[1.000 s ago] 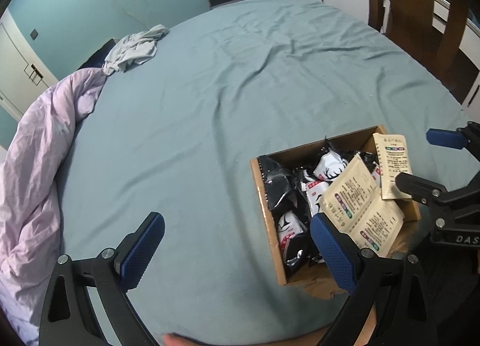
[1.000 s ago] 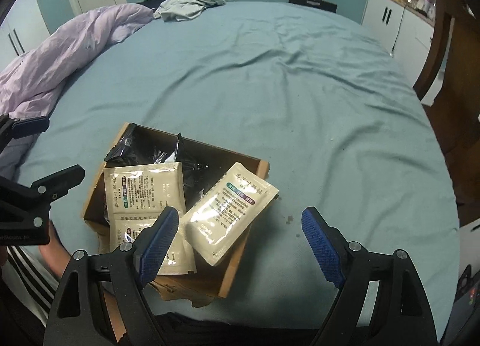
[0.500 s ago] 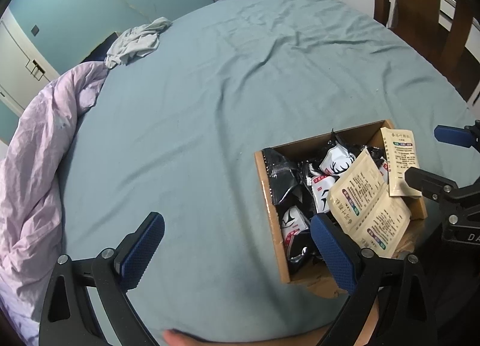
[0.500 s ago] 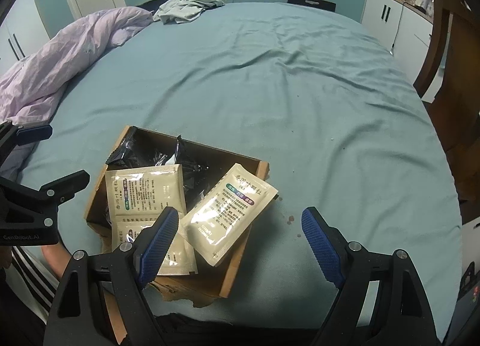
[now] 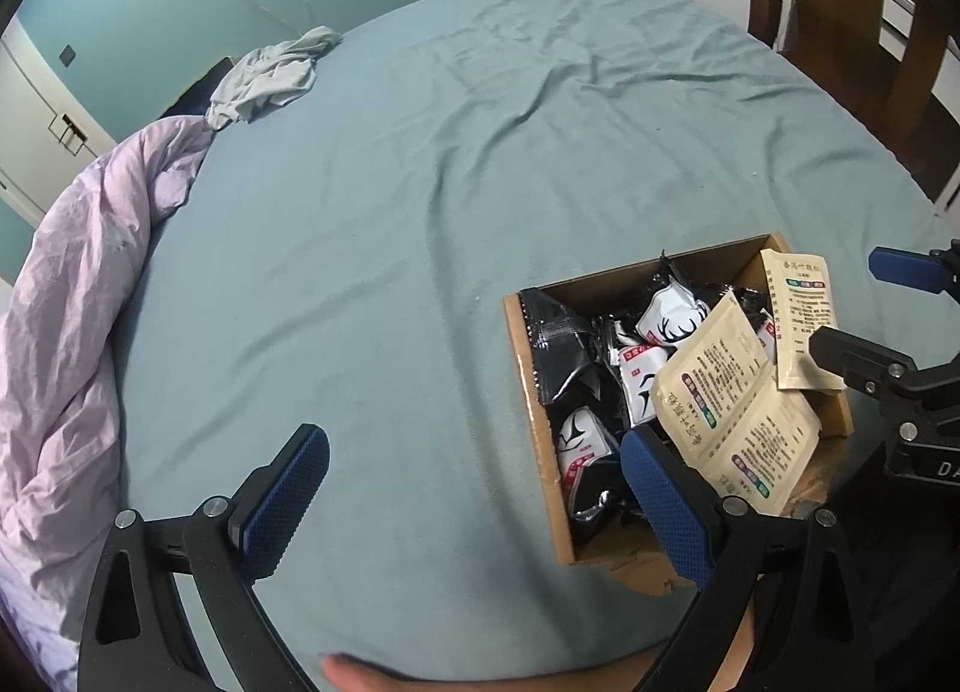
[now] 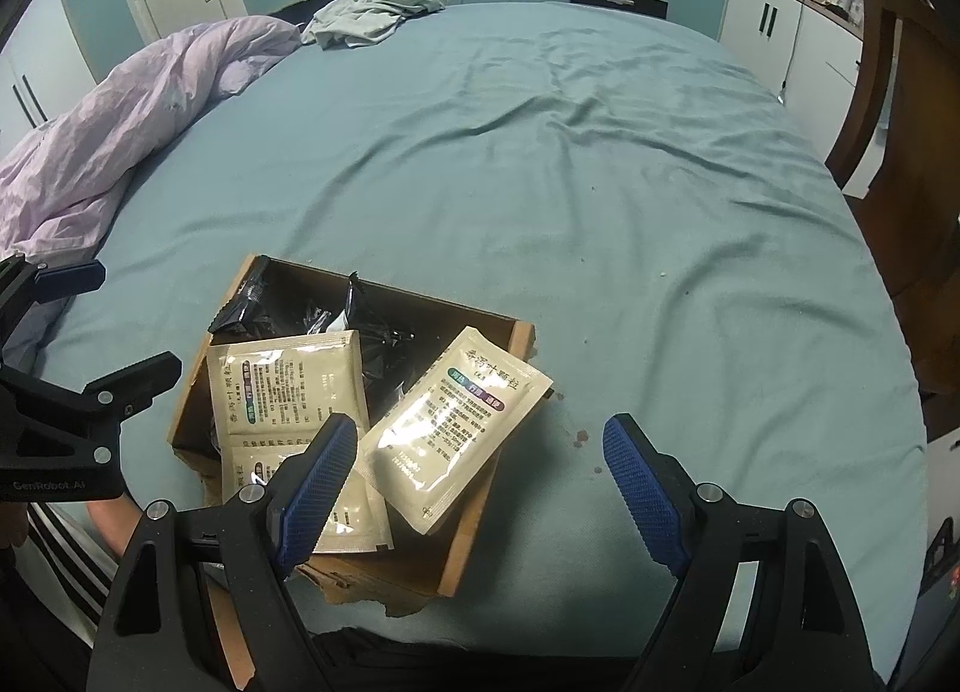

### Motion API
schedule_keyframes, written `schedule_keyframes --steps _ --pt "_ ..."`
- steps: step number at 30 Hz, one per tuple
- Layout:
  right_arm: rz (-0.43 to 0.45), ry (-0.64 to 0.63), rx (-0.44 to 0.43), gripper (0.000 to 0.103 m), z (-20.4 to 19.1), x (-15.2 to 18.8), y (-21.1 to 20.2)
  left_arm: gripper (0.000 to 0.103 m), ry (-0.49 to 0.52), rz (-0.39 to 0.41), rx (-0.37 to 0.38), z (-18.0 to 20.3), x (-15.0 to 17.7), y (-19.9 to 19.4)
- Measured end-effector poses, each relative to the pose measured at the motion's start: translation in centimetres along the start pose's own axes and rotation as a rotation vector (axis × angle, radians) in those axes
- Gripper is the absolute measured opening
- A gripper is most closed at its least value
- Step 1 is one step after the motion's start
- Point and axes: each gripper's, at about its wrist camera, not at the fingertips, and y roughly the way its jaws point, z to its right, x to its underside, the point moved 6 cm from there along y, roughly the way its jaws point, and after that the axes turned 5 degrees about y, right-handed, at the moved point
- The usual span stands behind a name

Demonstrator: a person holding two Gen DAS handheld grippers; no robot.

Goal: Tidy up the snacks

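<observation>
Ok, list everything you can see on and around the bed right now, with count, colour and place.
cardboard box: one, brown, near edge of the bed
beige sachets: three, one leaning over the box's right rim, two joined ones at its near left
black-and-white snack packets: several, count unclear, inside the box
bed sheet: one, teal, covers the bed
duvet: one, lilac, bunched at far left
crumpled garment: one, grey, far edge
cabinets: white, far right
wooden chair: brown, right of bed
left tongs: black, blue pads, open, empty
right tongs: same, open, empty
</observation>
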Motion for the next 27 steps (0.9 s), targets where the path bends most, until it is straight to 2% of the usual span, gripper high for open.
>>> schedule_keyframes --steps 4,27 --pt "-0.001 -0.002 0.002 0.084 -0.01 -0.05 0.02 0.100 -0.012 -0.004 0.016 0.03 -0.01 0.05" --pt "-0.004 -0.022 0.018 0.084 -0.29 0.03 0.31 0.100 0.003 0.011 0.001 0.34 -0.04 -0.38"
